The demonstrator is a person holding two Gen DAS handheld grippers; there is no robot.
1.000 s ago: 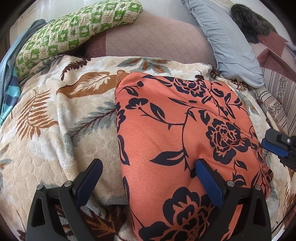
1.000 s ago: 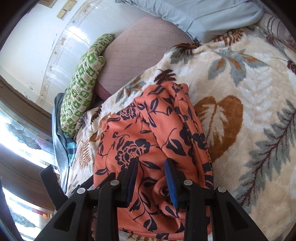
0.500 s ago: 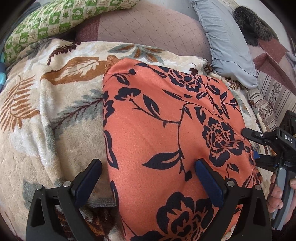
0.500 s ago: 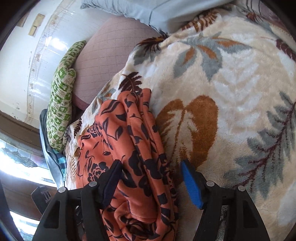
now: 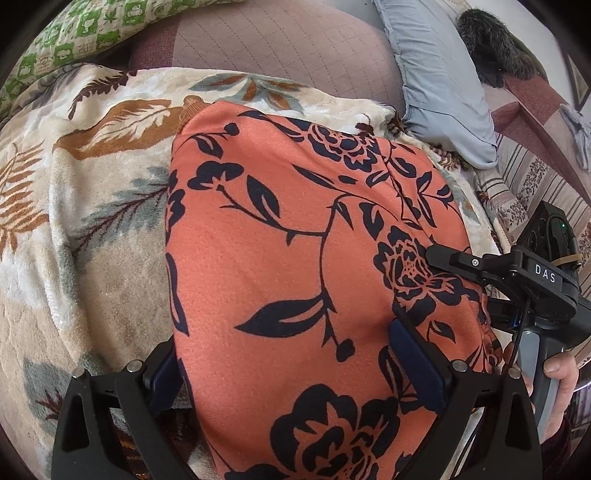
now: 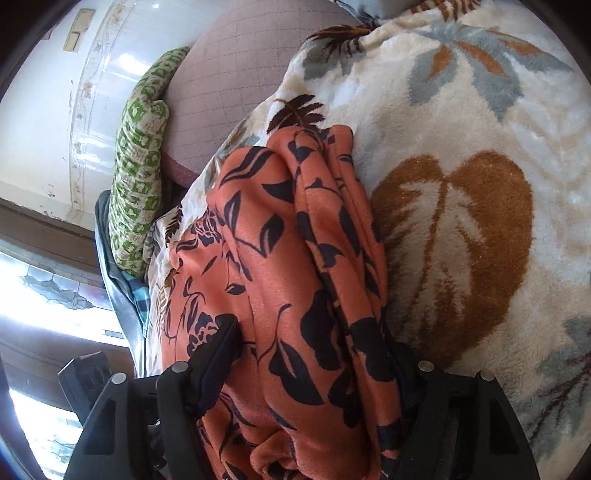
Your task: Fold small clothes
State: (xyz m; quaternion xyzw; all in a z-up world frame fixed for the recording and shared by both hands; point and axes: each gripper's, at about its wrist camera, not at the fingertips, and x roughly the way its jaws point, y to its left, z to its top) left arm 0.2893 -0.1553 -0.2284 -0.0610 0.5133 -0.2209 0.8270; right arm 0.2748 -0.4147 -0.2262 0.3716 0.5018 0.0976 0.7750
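Note:
An orange garment with dark blue flowers lies folded on the leaf-patterned blanket. My left gripper stands open over the garment's near end, its left finger at the cloth's left edge and its right finger resting on top. In the right wrist view the garment's bunched, layered edge fills the gap of my right gripper. Its jaws are closing, with one finger lying on the cloth and the other mostly hidden beside the fold. From the left wrist view, the right gripper's upper finger reaches over the garment's right side.
A mauve quilted cushion, a green-patterned pillow and a pale blue pillow line the back. Striped bedding lies to the right. A hand holds the right gripper's handle. A window is at the left.
The right gripper let go of the garment, opened wide and sank around its bunched edge. It came into the left wrist view from the right. The left gripper tipped downward in place.

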